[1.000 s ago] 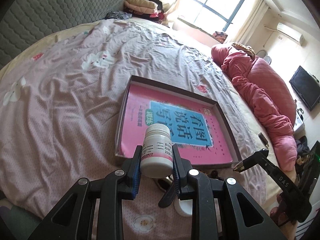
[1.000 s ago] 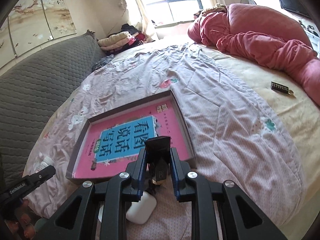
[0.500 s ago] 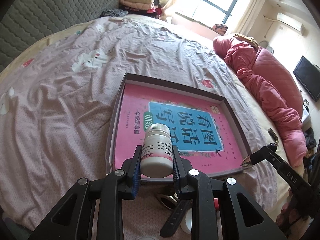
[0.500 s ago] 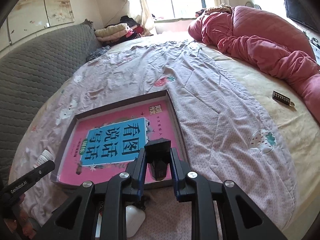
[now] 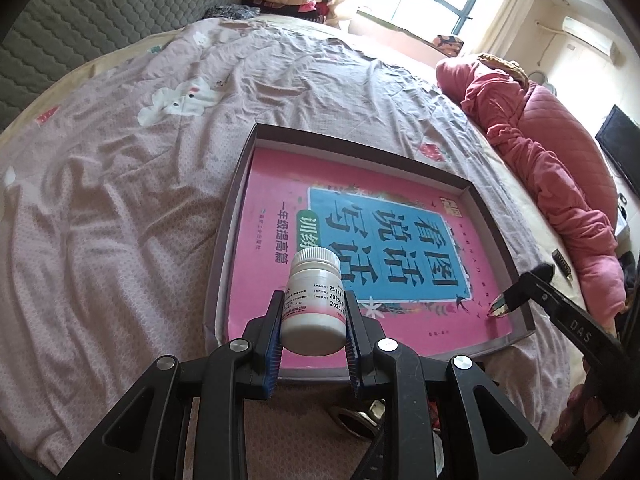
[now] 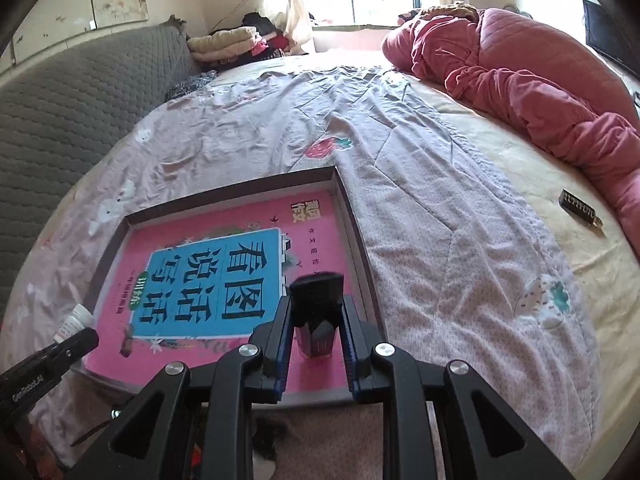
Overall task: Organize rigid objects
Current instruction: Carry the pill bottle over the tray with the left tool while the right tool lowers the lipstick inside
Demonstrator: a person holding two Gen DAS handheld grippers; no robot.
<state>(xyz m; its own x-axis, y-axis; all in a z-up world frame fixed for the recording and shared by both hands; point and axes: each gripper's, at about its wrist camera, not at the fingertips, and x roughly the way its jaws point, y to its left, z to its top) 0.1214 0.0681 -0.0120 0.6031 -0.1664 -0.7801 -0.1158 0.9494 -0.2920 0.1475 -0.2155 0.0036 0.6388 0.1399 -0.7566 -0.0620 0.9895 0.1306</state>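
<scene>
My left gripper is shut on a white pill bottle and holds it upright over the near left part of a shallow brown tray. A pink book with a blue title panel fills the tray. My right gripper is shut on a small black object with a glossy lower part, above the tray's near right corner. In the right wrist view, the pill bottle and the left gripper's finger show at the left edge. The right gripper's fingertip and its shiny load show at the right in the left wrist view.
The tray lies on a bed with a pink patterned sheet. A red quilt is heaped along the right side, with a small dark key tag near it. A grey padded headboard and folded clothes stand behind. Small items lie below the grippers.
Both grippers have moved forward and down over the tray, each still holding its object. The tray now looks larger and nearer; the white case under the right gripper has left view.
</scene>
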